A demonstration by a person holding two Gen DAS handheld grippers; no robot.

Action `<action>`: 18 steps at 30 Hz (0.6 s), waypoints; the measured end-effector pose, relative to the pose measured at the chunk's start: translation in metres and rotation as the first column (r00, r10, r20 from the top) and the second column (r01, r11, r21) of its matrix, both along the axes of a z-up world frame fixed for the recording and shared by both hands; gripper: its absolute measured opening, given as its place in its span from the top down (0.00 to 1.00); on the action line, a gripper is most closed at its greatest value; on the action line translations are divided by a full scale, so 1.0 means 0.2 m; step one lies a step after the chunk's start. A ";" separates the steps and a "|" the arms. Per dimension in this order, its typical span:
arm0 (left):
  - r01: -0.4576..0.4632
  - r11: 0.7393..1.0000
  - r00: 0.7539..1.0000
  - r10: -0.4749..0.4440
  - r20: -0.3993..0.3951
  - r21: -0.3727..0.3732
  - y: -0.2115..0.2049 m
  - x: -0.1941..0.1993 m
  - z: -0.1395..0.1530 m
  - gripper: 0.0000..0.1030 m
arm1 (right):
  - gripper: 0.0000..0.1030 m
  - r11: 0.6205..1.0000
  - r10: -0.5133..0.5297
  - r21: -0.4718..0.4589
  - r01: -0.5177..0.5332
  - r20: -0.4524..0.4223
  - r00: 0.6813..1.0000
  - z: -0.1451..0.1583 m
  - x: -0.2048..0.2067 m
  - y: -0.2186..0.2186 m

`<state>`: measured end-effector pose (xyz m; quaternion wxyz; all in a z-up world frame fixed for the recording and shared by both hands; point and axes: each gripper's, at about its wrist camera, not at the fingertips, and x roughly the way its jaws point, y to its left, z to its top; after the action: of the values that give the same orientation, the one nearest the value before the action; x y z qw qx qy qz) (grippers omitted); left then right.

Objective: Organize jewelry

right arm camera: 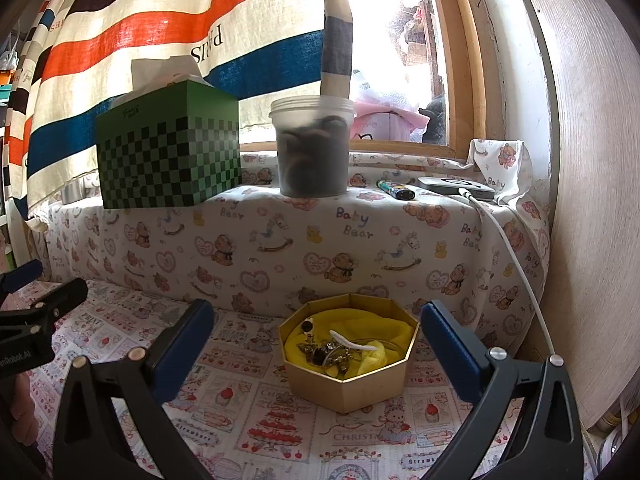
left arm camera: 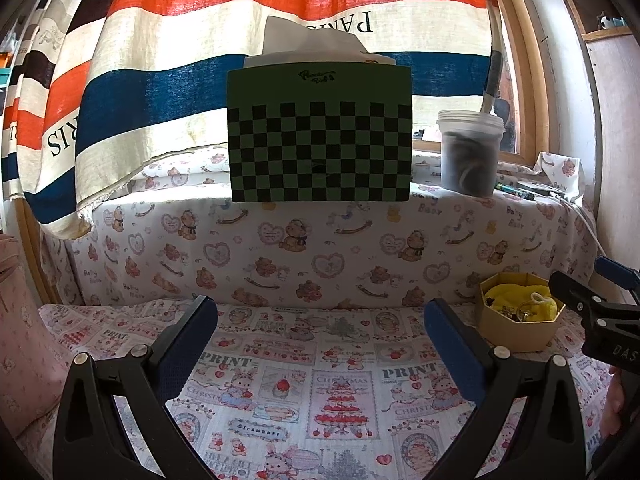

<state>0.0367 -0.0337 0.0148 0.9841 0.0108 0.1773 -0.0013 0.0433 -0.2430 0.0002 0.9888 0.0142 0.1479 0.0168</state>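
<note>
An octagonal tan jewelry box [right arm camera: 352, 390] lined with yellow cloth sits on the printed tablecloth, straight ahead of my right gripper [right arm camera: 316, 344]. A tangle of metal jewelry [right arm camera: 326, 354] and a white cord lie inside it. The right gripper is open, with nothing between its blue pads. In the left wrist view the same box [left arm camera: 516, 332] stands far right, and the right gripper [left arm camera: 592, 304] reaches in beside it. My left gripper [left arm camera: 320, 332] is open over bare cloth, well left of the box.
A cloth-covered ledge [right arm camera: 280, 236] rises behind the box. On it stand a green checkered tissue box [right arm camera: 168, 156], a frosted plastic tub [right arm camera: 312, 148], a lighter [right arm camera: 394, 189] and a grey device with a white cable [right arm camera: 516, 264]. A wooden panel [right arm camera: 592, 200] closes the right side.
</note>
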 end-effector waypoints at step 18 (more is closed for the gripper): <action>0.002 1.000 1.000 -0.002 -0.002 0.000 -0.01 0.00 0.00 0.00 | 0.00 1.000 -0.002 0.001 0.002 0.000 1.000 0.00 0.00 0.00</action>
<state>0.0362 -0.0355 0.0147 0.9839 0.0110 0.1782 -0.0024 0.0436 -0.2432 -0.0002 0.9888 0.0151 0.1479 0.0159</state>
